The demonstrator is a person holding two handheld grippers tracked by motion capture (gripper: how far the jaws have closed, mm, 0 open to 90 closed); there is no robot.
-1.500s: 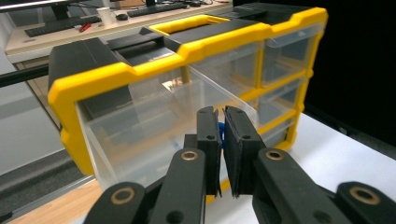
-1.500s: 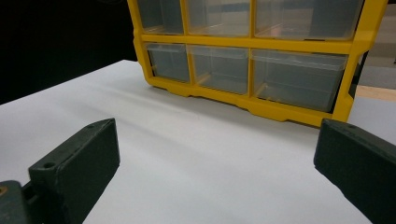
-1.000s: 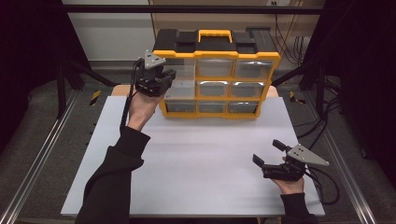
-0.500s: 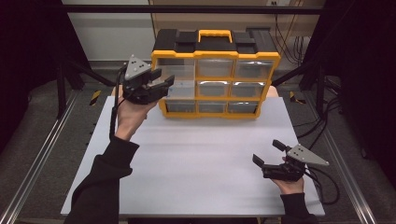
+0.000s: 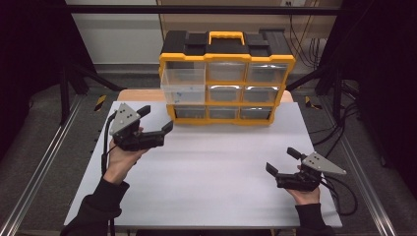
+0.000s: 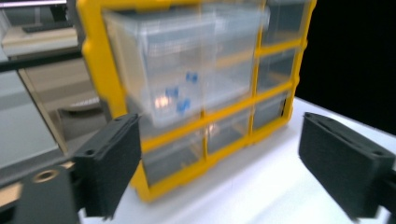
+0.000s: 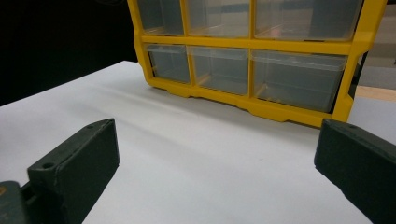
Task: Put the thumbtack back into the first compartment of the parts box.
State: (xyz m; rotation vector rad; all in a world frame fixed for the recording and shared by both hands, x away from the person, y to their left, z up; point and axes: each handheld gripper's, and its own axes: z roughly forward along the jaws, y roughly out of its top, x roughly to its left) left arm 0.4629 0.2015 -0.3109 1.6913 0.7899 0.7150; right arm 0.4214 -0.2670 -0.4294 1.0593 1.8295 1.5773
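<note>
White table (image 5: 206, 172): organizer (image 5: 226, 78) beyond left claw (image 5: 158, 121)

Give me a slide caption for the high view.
Both open claws, left claw and right claw, hover before a yellow drawer organizer.

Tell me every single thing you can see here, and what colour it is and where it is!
organiser cabinet: one, yellow frame with black top and yellow handle, at the far edge of the table.
clear drawers: nine, see-through, in three rows of three in the cabinet.
pulled-out drawer: one of the nine, top left, sticking out toward the person, small blue bits inside.
table: one, white top, in the middle.
left gripper: one, black with grey plate, near the cabinet's lower left, jaws open after just opening, nothing between them.
right gripper: one, black with grey plate, near the table's right front, jaws open, nothing between them.
</note>
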